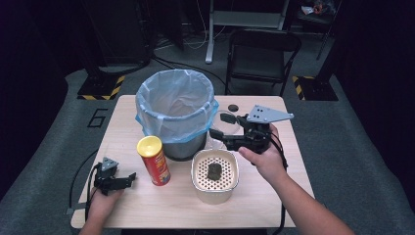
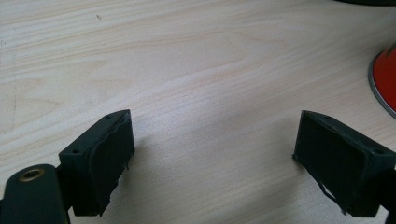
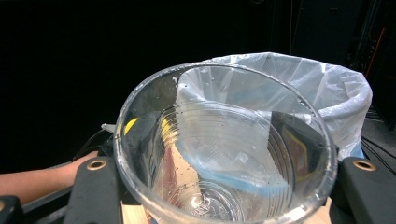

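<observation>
While the left gripper rests on the table with jaws spread wide and nothing between them, just left of the red can, the right gripper grips a clear plastic cup. That cup sits upright just right of the lined bin, behind the beige strainer basket

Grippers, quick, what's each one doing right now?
Left gripper: open, holding nothing, low over the table.
Right gripper: shut on the clear plastic cup, beside the bin.
</observation>
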`<act>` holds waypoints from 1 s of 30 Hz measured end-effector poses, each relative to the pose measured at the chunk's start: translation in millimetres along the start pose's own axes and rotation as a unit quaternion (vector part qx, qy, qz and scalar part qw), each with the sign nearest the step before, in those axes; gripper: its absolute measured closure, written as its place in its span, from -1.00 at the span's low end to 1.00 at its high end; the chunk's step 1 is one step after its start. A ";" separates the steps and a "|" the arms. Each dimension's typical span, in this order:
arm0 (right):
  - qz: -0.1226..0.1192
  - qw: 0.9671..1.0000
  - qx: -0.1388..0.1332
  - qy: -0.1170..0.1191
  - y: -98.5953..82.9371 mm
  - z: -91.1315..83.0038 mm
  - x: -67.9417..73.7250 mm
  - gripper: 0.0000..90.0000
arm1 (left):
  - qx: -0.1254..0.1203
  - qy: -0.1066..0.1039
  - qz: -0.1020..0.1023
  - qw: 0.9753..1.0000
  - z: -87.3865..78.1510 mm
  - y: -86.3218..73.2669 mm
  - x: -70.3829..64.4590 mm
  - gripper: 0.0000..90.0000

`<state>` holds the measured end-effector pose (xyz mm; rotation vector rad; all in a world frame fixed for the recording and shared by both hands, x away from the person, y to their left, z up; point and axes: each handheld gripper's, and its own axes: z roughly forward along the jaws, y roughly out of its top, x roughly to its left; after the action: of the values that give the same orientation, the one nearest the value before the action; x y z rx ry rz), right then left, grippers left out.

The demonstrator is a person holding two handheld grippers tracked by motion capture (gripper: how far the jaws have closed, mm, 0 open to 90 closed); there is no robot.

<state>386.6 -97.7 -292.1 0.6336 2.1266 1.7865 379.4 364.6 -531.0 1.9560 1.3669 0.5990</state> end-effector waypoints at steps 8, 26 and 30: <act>0.002 1.000 0.001 0.003 9.9 1.5 2.7 -0.22 | -0.001 0.000 0.000 1.000 0.2 -0.1 0.0 -0.74; 0.005 1.000 0.005 0.017 91.0 34.2 -8.6 -0.22 | 0.003 -0.003 -0.002 1.000 -0.2 0.5 0.0 -0.74; 0.008 1.000 0.005 0.010 107.2 49.4 -14.0 -0.22 | 0.002 -0.004 -0.005 1.000 0.1 0.4 -0.3 -0.74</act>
<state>438.2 -48.3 -197.1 0.6383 2.1500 1.8000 379.6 364.2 -530.7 1.9509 1.3729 0.5832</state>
